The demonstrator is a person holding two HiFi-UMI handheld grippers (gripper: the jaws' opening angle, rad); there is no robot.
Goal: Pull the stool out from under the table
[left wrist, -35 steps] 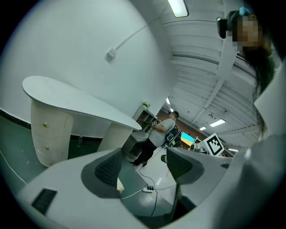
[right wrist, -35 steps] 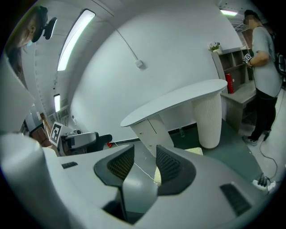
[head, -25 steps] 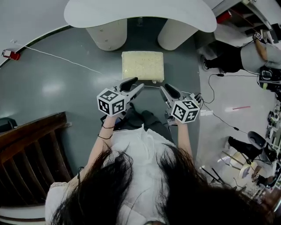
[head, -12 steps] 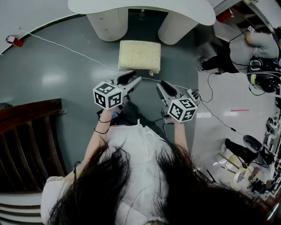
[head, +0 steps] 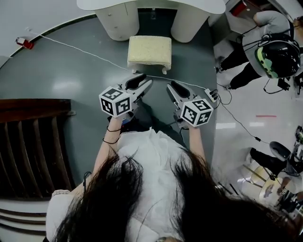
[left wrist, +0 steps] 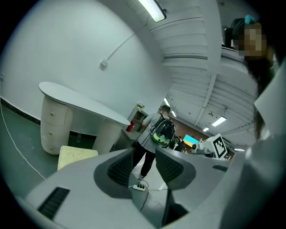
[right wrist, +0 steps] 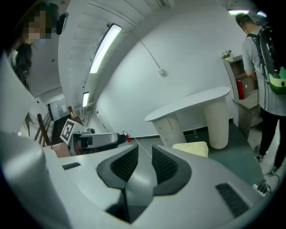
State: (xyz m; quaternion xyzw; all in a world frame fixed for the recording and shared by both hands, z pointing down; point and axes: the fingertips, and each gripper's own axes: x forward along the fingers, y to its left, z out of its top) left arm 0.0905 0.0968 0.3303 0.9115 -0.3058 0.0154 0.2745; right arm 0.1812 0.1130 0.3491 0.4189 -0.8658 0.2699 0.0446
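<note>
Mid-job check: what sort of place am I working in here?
Probably an indoor lab or office workspace: a white curved table on drawer pedestals, cables trailing over the smooth grey floor, and another person standing nearby.

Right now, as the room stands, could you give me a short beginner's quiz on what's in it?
1. True or false: the left gripper or the right gripper grips the stool.
2. Multiple choice: the stool A) stands on the table, B) stands on the floor before the table's two pedestals, C) lies tipped over.
3. What runs across the floor between the stool and the person?
Key: 1 false: neither touches it, nothing is between their jaws, and the right gripper's jaws are closing. 2 B. 3 a thin white cable.
</note>
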